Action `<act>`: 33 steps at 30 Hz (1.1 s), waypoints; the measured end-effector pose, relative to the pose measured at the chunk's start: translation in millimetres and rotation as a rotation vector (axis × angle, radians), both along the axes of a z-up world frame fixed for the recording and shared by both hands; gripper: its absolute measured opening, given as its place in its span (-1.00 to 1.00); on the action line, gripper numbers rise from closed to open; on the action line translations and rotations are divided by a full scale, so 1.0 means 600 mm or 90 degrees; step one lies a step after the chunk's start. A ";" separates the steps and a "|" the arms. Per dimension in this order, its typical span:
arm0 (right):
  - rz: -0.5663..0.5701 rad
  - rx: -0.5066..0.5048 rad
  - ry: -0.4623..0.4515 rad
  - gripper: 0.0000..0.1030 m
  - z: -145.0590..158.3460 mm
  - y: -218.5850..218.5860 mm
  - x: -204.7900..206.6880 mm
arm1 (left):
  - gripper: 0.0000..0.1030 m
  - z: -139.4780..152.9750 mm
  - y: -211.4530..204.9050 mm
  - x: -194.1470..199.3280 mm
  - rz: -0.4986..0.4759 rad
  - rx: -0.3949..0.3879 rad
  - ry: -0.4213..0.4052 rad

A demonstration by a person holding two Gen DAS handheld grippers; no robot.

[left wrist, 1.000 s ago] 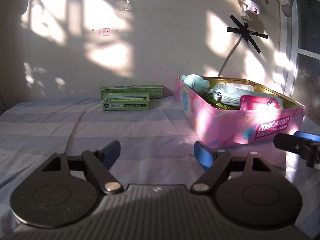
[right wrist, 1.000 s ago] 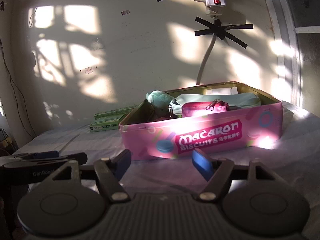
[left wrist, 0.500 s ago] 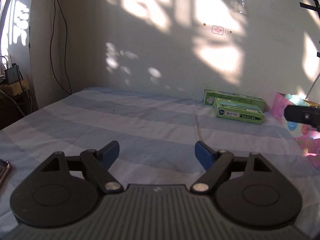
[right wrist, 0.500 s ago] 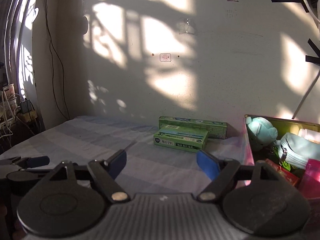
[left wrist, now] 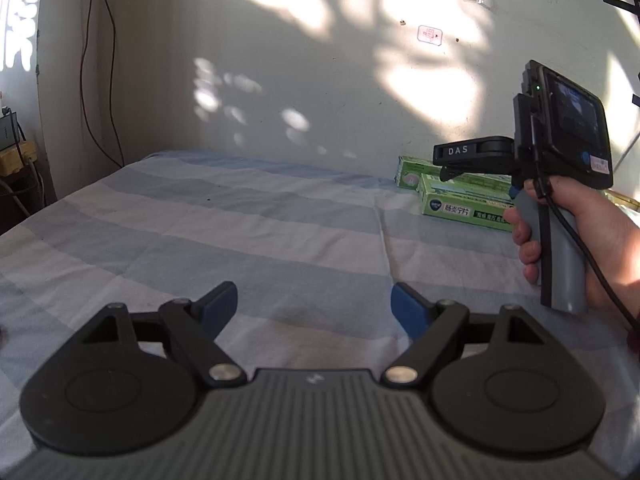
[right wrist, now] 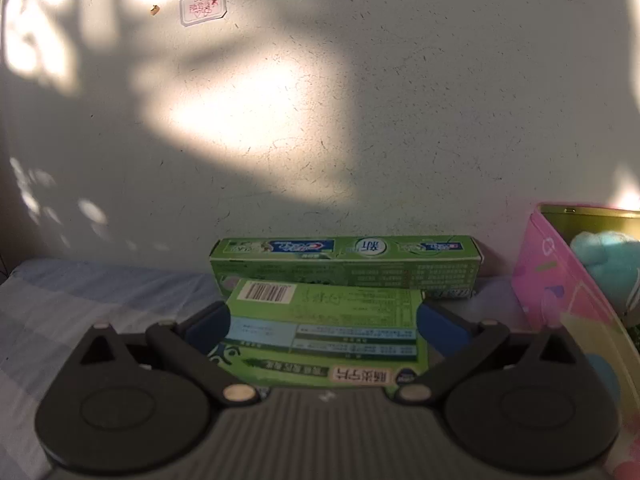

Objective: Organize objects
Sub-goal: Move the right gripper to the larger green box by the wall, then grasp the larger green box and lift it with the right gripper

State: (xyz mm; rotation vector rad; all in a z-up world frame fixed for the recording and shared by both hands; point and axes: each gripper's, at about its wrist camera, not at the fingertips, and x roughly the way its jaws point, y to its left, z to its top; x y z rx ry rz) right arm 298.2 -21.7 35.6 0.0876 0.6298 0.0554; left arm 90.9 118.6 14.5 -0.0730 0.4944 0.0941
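the right gripper [right wrist: 323, 322] has its blue pads spread wide on either side of the near green box [right wrist: 324, 336], one pad at each short end; whether they touch the cardboard cannot be told. just behind that box, at 12 o'clock, lies the longer green toothpaste box [right wrist: 348, 266] against the wall [right wrist: 320, 120], and at 3 o'clock the pink tin [right wrist: 560, 280] stands close beside, a teal plush toy [right wrist: 604, 248] showing over its rim. the left gripper [left wrist: 314, 306] hangs open over the bare striped bedsheet [left wrist: 240, 220], nothing between its pads; at its 2 o'clock the right hand [left wrist: 592, 240] grips the grey handle of the other tool, which hides part of both boxes. half a second ago the right gripper was well back from the boxes; now it has closed in around the near one, and the left has swung further away from the tin. the near box is flat, green, with a barcode on its far end and printing upside down to the camera.
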 end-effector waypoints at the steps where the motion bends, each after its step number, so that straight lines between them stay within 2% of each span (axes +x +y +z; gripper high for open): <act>1: 0.001 0.015 0.014 1.00 -0.006 -0.006 0.014 | 0.66 0.000 -0.002 0.000 -0.003 0.003 0.001; 4: 0.013 -0.024 0.011 1.00 -0.011 -0.005 0.031 | 0.66 0.000 -0.004 0.001 -0.008 0.007 0.003; 10: 0.059 -0.059 0.033 1.00 -0.011 -0.001 0.048 | 0.66 0.000 0.000 0.002 -0.007 0.000 0.007; 13: 0.085 -0.053 0.091 1.00 -0.001 -0.008 0.063 | 0.67 0.000 0.002 0.004 -0.005 -0.007 0.012; 16: 0.142 -0.063 0.156 1.00 0.014 -0.005 0.067 | 0.67 -0.001 0.006 0.006 -0.003 -0.016 0.015; 19: 0.208 -0.078 0.183 1.00 0.020 0.007 0.039 | 0.67 -0.002 0.015 0.007 0.006 -0.034 0.016; 20: 0.223 -0.104 0.187 1.00 0.017 0.016 0.025 | 0.67 -0.002 0.020 0.008 0.013 -0.041 0.014; 22: 0.257 -0.234 0.162 1.00 0.002 0.046 -0.023 | 0.67 0.001 0.030 0.006 0.030 -0.053 0.001; 23: 0.258 -0.251 0.134 0.97 0.001 0.050 -0.051 | 0.67 0.002 0.033 0.005 0.038 -0.055 -0.006; 25: 0.271 -0.224 0.128 0.96 0.009 0.042 -0.091 | 0.67 0.005 0.038 0.001 0.050 -0.056 -0.018; 26: 0.293 -0.225 0.123 0.75 0.008 0.041 -0.111 | 0.67 0.005 0.039 0.000 0.052 -0.057 -0.020; 27: 0.307 -0.204 0.117 0.67 0.009 0.038 -0.130 | 0.67 0.006 0.040 0.000 0.052 -0.058 -0.021; 30: 0.317 -0.195 0.101 0.65 0.017 0.031 -0.175 | 0.67 0.007 0.042 -0.005 0.056 -0.058 -0.023; 33: 0.298 -0.181 0.042 0.72 0.027 0.023 -0.190 | 0.69 0.009 0.046 -0.009 0.065 -0.065 -0.025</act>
